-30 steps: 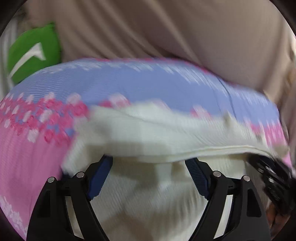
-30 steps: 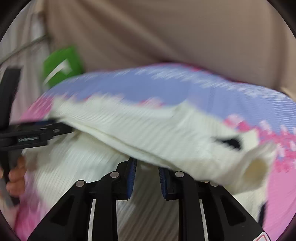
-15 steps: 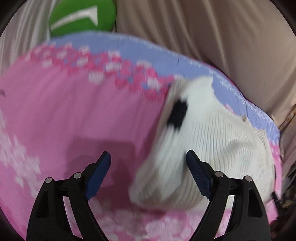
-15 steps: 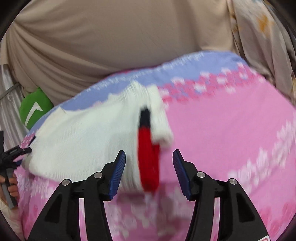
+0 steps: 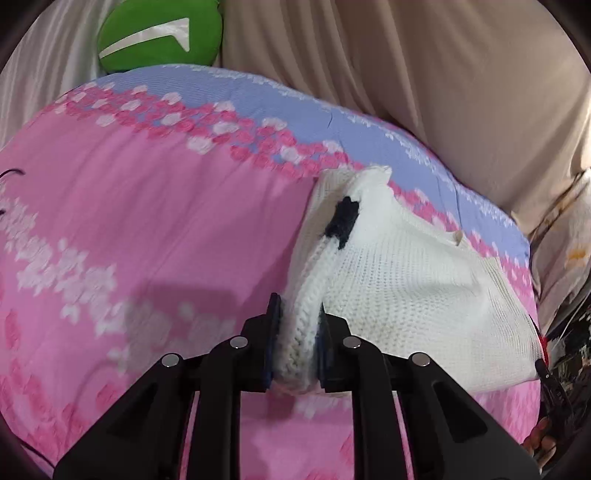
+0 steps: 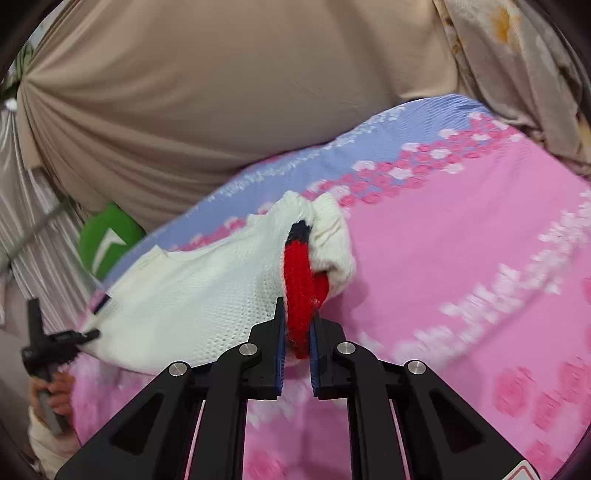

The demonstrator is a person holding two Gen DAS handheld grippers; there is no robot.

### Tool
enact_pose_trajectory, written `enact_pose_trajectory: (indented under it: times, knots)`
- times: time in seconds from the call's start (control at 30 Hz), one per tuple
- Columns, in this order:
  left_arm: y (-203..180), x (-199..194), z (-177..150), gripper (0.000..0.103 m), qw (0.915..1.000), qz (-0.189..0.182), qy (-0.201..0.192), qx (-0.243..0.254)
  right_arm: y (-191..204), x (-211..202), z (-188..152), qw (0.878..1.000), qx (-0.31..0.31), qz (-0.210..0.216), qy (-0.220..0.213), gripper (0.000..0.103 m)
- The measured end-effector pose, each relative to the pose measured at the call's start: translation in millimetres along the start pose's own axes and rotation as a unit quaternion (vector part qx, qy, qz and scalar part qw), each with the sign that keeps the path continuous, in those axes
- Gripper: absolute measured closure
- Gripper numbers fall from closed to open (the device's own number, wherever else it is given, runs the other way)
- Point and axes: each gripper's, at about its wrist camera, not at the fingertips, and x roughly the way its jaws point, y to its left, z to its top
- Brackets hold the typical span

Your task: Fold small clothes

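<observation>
A white knit sweater (image 5: 406,280) lies folded on a pink and blue floral bedspread (image 5: 147,221). My left gripper (image 5: 297,321) is closing on the sweater's thick ribbed left end, and both pads press on the knit. A black patch (image 5: 343,221) shows further along that end. In the right wrist view, my right gripper (image 6: 297,314) is closing on the red knit part (image 6: 301,280) at the sweater's (image 6: 207,295) right end, pinching it. The left gripper's fingertips (image 6: 86,335) show at the sweater's far corner, held by a hand (image 6: 55,398).
A green cushion (image 5: 159,33) with a white mark sits at the bed's far left corner. Beige draped cloth (image 5: 406,55) backs the bed. A pale floral fabric (image 6: 509,55) hangs at the right. Pink bedspread (image 6: 480,258) stretches out on both sides of the sweater.
A second ago both grippers were under a lifted layer of the sweater. They let it drop, moved out to its two ends with jaws open, and have now closed on those ends.
</observation>
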Motion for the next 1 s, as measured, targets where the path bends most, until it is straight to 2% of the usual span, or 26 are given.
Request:
enact_pose_trajectory:
  times: [0.07,0.13,0.2,0.27,0.3,0.33,0.37,0.4,0.47,0.53,0.63,0.67,0.7,0.73,0.77,0.8,0.87,0.93,0.97,1.0]
  knots:
    - [3,0,-23,0.087,0.9997,0.011,0.021,0.007,-8,3,-27,0.999,-0.006,-0.027,0.037,0.093]
    - [0,8,-49,0.086,0.9982,0.040,0.036,0.027,-15,17,-45,0.997,-0.008,-0.046,0.068,0.092]
    - [-9,2,-58,0.082,0.9968,0.063,0.015,0.047,-17,15,-45,0.997,0.004,-0.044,0.058,0.090]
    - [-18,-15,-47,0.078,0.9974,0.051,-0.013,0.049,-9,2,-28,0.998,-0.001,-0.051,0.020,0.088]
    - [-23,-24,-38,0.067,0.9974,0.040,-0.032,0.050,-5,-5,-17,0.998,-0.010,-0.058,-0.006,0.084]
    - [-29,-32,-29,0.049,0.9968,0.035,-0.049,0.052,0,-10,-6,0.998,-0.018,-0.061,-0.026,0.076]
    - [-35,-38,-20,0.040,0.9954,0.034,-0.071,0.055,5,-13,7,0.997,-0.022,-0.056,-0.045,0.064]
    - [-42,-41,-8,0.031,0.9931,0.036,-0.095,0.058,7,-13,15,0.997,-0.022,-0.049,-0.058,0.059]
    - [-52,-33,9,0.024,0.9916,0.037,-0.108,0.062,11,-4,30,0.996,-0.031,-0.042,-0.072,0.046]
    - [-59,-8,25,0.023,0.9933,0.037,-0.096,0.054,9,20,40,0.996,-0.037,-0.050,-0.063,0.043]
    - [-62,44,38,0.023,0.9978,0.034,-0.043,0.037,5,67,46,0.998,-0.033,-0.059,-0.019,0.043]
    - [-61,60,39,0.029,0.9983,0.044,-0.025,0.029,5,81,44,0.997,-0.038,-0.065,-0.004,0.044]
    - [-58,70,36,0.044,0.9986,0.045,-0.016,0.024,6,89,41,0.996,-0.044,-0.071,0.006,0.049]
    - [-57,78,35,0.063,0.9988,0.043,-0.007,0.021,9,96,39,0.995,-0.054,-0.080,0.011,0.076]
    - [-57,82,34,0.073,0.9989,0.043,0.000,0.018,12,97,39,0.995,-0.061,-0.074,0.013,0.090]
    - [-57,81,34,0.085,0.9991,0.039,-0.003,0.018,14,90,38,0.996,-0.059,-0.061,0.002,0.091]
    - [-57,62,35,0.096,0.9990,0.030,-0.030,0.013,20,59,43,0.997,-0.058,-0.030,-0.051,0.093]
    - [-59,40,39,0.096,0.9974,0.026,-0.064,0.018,22,39,45,0.994,-0.059,-0.019,-0.086,0.093]
    - [-60,38,41,0.096,0.9965,0.039,-0.070,0.024,19,41,46,0.994,-0.060,-0.032,-0.085,0.093]
    - [-60,46,42,0.096,0.9957,0.057,-0.067,0.029,12,57,45,0.995,-0.063,-0.057,-0.060,0.093]
